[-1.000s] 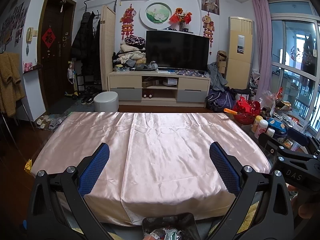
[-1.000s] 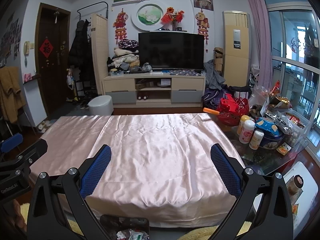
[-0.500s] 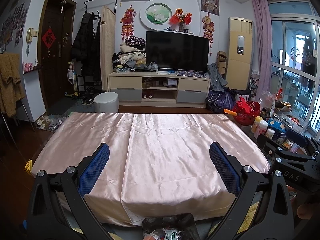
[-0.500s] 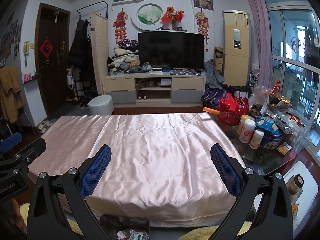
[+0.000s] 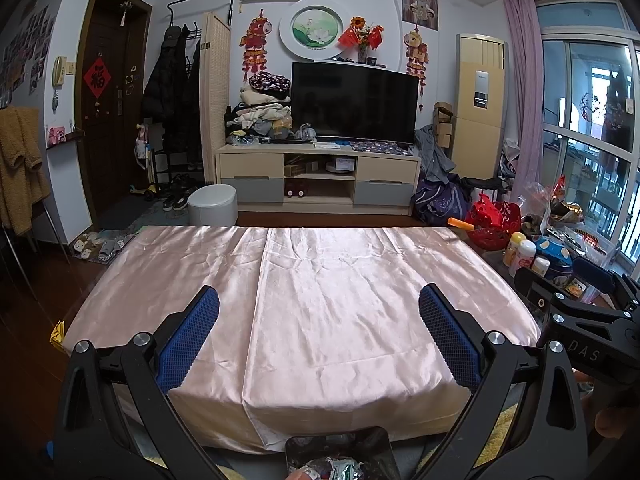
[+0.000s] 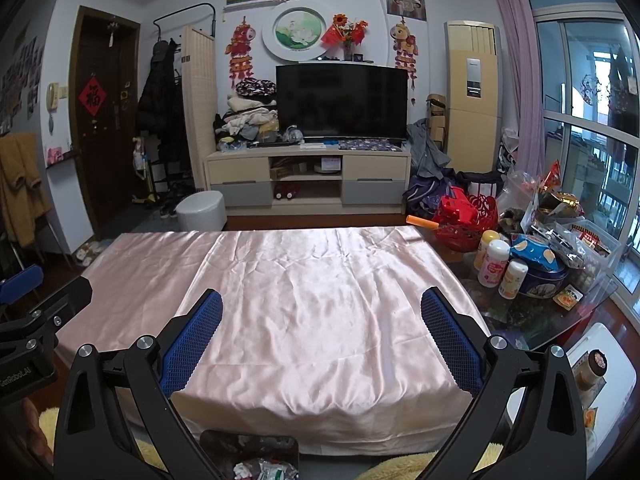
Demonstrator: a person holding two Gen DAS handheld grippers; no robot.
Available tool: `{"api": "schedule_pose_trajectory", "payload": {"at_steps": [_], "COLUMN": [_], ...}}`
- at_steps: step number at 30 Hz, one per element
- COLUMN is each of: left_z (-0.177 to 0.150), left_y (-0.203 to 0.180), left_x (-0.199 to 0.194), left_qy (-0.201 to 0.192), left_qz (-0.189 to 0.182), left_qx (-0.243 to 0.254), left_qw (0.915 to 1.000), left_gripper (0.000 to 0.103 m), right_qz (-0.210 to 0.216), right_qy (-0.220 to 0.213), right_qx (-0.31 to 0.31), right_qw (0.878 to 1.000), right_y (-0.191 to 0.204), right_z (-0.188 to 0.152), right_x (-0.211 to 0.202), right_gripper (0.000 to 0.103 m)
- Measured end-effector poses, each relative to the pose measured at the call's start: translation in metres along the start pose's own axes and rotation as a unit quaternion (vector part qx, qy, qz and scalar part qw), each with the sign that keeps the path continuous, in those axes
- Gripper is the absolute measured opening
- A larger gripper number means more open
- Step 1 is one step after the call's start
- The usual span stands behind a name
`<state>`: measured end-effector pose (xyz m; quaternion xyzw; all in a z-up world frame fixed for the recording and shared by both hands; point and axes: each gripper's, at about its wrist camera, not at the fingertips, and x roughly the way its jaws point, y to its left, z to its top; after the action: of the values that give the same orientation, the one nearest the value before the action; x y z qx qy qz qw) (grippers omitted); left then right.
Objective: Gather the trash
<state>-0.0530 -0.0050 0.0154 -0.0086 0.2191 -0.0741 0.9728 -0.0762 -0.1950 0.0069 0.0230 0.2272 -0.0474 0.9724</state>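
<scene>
Ahead of both hand-held grippers, the pink-draped counter (image 5: 340,312) lies bare. Your left hand-held gripper (image 5: 319,308) and right hand-held gripper (image 6: 322,312) gape wide, holding nothing. The trash bin (image 6: 250,456) sits just below them; reaching blind may miss it.

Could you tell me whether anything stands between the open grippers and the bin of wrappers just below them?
Nothing visible does. Both the left hand-held gripper and the right hand-held gripper are open and empty above the pink tablecloth, on which no trash shows. The bin sits at the near edge, unobstructed.
</scene>
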Motion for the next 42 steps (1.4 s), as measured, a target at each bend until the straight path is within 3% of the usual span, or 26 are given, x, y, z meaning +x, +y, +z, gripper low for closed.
{"api": "schedule_pose_trajectory", "payload": {"at_steps": [22, 28, 42], "left_z": [0.0015, 0.0008, -0.0029], "left_y": [0.0027, 0.0072, 0.0039], "left_x": [0.0005, 0.0068, 0.0076], "left_qy": [-0.006, 0.013, 0.010], "left_qz": [0.008, 0.008, 0.012], "left_qx": [-0.006, -0.029, -0.021], "left_qw": [0.9999, 0.9995, 0.9997], "left_gripper": [0.095, 0.095, 0.095], "right_qz": [-0.002, -0.002, -0.001], "right_qy": [0.003, 0.003, 0.006], "right_qx": [0.001, 0.002, 0.005], "right_qw": [1.000, 1.000, 1.000], "right_y": [-0.0010, -0.0019, -0.0038], "right_z": [0.0014, 0.0003, -0.0019], "right_x": [0.0016, 0.0015, 0.0027], "right_gripper": [0.100, 0.100, 0.100]}}
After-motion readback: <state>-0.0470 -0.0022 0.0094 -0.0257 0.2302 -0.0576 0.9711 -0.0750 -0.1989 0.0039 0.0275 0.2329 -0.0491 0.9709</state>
